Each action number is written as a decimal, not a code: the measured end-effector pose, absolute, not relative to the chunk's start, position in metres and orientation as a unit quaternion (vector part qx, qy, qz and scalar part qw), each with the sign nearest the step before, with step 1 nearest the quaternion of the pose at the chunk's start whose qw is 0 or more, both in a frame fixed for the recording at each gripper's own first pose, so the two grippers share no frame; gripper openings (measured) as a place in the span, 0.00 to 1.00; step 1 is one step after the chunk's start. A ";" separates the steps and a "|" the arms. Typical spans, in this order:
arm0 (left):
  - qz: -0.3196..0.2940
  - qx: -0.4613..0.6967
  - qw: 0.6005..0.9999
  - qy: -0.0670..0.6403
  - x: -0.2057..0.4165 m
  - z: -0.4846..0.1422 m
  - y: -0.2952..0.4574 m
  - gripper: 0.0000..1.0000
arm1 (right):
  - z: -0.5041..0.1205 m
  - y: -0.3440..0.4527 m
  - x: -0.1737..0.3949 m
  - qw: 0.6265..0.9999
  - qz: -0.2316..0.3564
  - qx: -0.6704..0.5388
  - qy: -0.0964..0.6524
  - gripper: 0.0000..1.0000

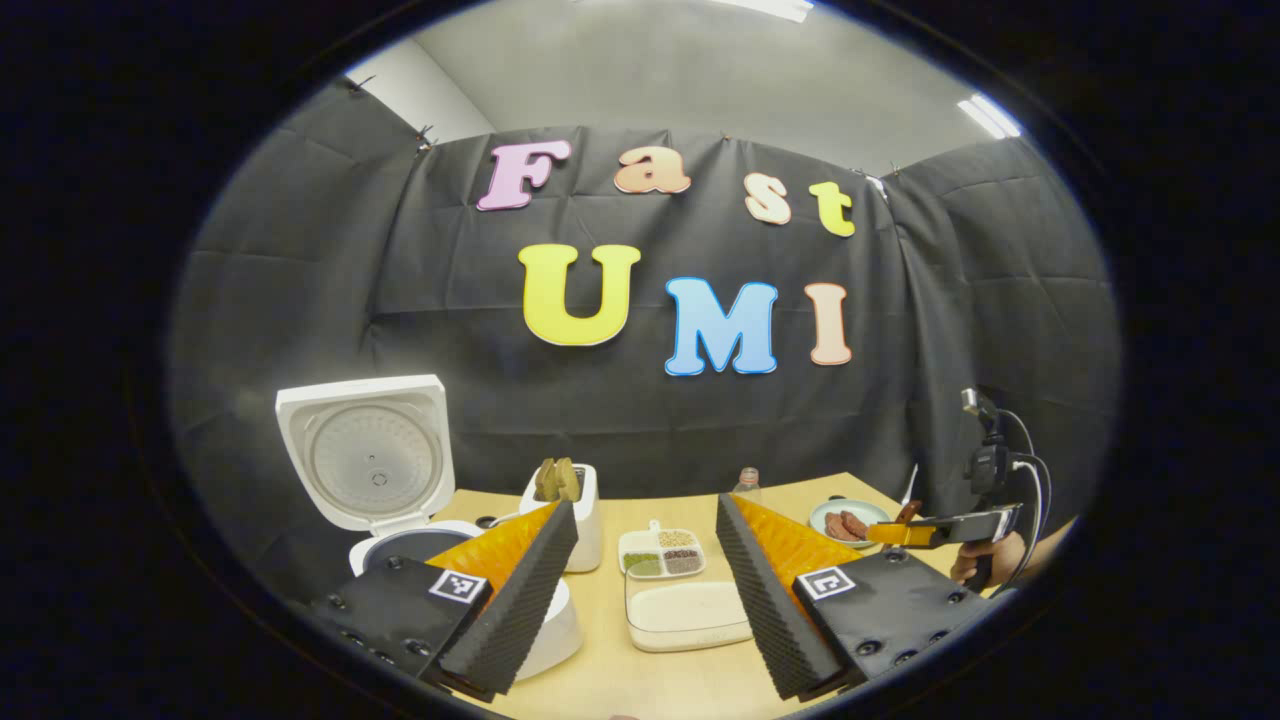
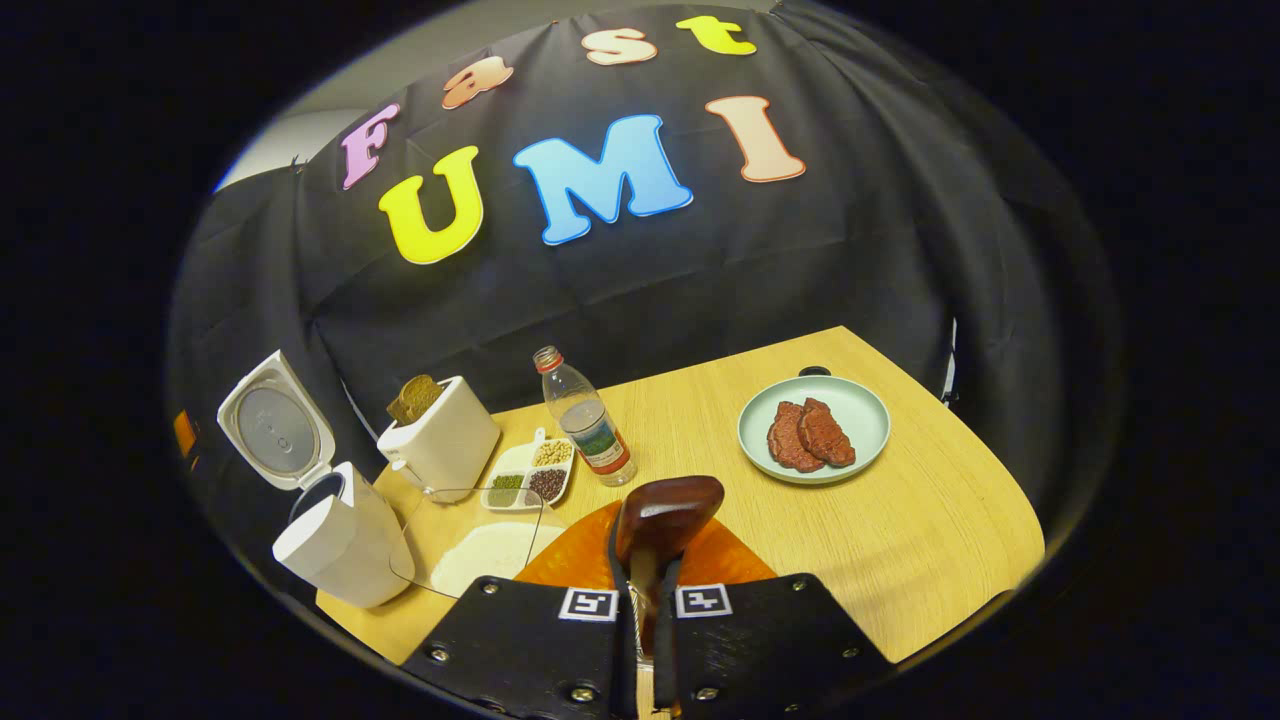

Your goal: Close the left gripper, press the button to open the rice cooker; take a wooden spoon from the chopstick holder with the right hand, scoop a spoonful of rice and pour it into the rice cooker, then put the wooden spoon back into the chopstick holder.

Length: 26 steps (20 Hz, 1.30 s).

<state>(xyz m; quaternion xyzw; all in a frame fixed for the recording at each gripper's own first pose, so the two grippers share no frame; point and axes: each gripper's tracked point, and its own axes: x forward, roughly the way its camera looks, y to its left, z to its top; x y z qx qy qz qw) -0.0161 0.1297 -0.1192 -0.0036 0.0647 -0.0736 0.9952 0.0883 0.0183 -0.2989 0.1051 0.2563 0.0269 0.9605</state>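
In the right gripper view, the right gripper (image 2: 648,610) is seen at the bottom with its two fingers pressed together on the handle of the wooden spoon (image 2: 665,520). The dark bowl of the spoon stands up just in front of the fingers and is held above the wooden table (image 2: 900,530). No rice can be made out in the bowl from this angle.

In the left gripper view, the left gripper (image 1: 645,575) is held low over the table with its fingers spread wide apart, and nothing is gripped between them. Between the fingers, a white tray of rice (image 1: 688,612) is seen on the table, and just behind it a small divided dish of beans (image 1: 661,553).

To the left, the white rice cooker (image 1: 400,520) is placed near the table edge, and its lid is standing open and upright. Just beside it, the white chopstick holder (image 1: 575,510) is found, with brownish utensils sticking out at the top.

Farther back, a clear plastic bottle (image 2: 588,420) stands upright near the divided dish. A pale green plate (image 2: 850,400) with two reddish pieces of meat (image 2: 810,435) is set well apart on the right side of the table.
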 end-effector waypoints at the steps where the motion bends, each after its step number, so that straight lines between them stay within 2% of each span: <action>1: -0.071 -0.002 0.995 0.066 -0.019 -0.119 0.130 0.96 | -0.304 0.020 0.090 0.961 0.026 0.099 0.258 0.07; 4: -0.064 0.001 0.996 0.068 -0.021 -0.119 0.130 0.98 | -0.320 0.024 0.092 0.958 0.024 0.094 0.269 0.07; 6: -0.062 0.001 0.996 0.068 -0.022 -0.119 0.129 0.96 | -0.328 0.024 0.089 0.958 0.029 0.087 0.272 0.11; 8: -0.062 -0.002 0.996 0.067 -0.022 -0.119 0.127 0.96 | -0.322 0.010 0.086 0.962 0.019 0.066 0.264 0.23; 11: -0.060 -0.010 0.996 0.061 -0.016 -0.115 0.123 0.97 | -0.280 -0.022 0.079 0.975 -0.010 0.013 0.223 0.99; 16: -0.062 -0.016 0.996 0.066 -0.003 -0.116 0.115 0.96 | -0.169 -0.011 0.054 0.994 0.003 -0.028 0.103 0.99; 20: -0.060 -0.009 0.997 0.055 0.003 -0.105 0.112 0.97 | -0.099 0.008 0.043 0.998 0.021 -0.022 0.047 0.99; 26: -0.042 -0.012 0.998 0.044 0.016 -0.078 0.133 0.97 | -0.060 0.026 0.041 0.999 0.036 -0.014 0.020 0.99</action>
